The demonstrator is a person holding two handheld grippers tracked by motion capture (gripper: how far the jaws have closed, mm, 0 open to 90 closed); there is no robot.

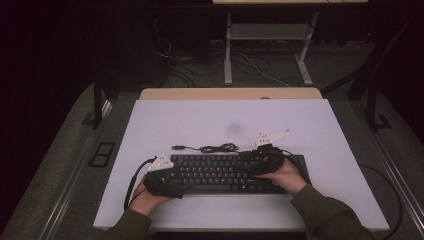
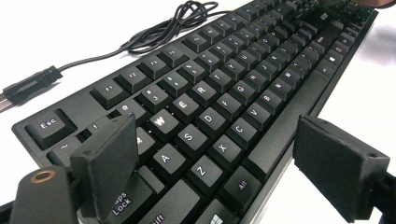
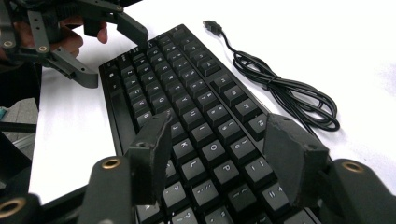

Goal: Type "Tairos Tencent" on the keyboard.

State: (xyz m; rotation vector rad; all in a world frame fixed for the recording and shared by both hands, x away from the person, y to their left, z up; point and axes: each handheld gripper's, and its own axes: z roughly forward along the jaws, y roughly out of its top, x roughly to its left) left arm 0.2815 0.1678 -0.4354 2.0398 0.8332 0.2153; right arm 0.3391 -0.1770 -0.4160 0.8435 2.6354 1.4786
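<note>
keyboard (image 1: 225, 172) lies flat on the table (image 1: 200, 120), coiled cable (image 1: 212, 148) just behind it. left gripper (image 2: 210, 158) straddles its left end, jaws wide. right gripper (image 3: 219, 158) hovers half open over the right-hand keys. step looks like positioning; next: close on both ends evenly.

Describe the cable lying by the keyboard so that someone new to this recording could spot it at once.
Start at the white table and find the black keyboard near its front edge. Just behind the keyboard's far edge lies the cable: thin and black, bunched into loose loops, with a loose plug at its left end. Nothing else on the table is thin and coiled like it.
</note>
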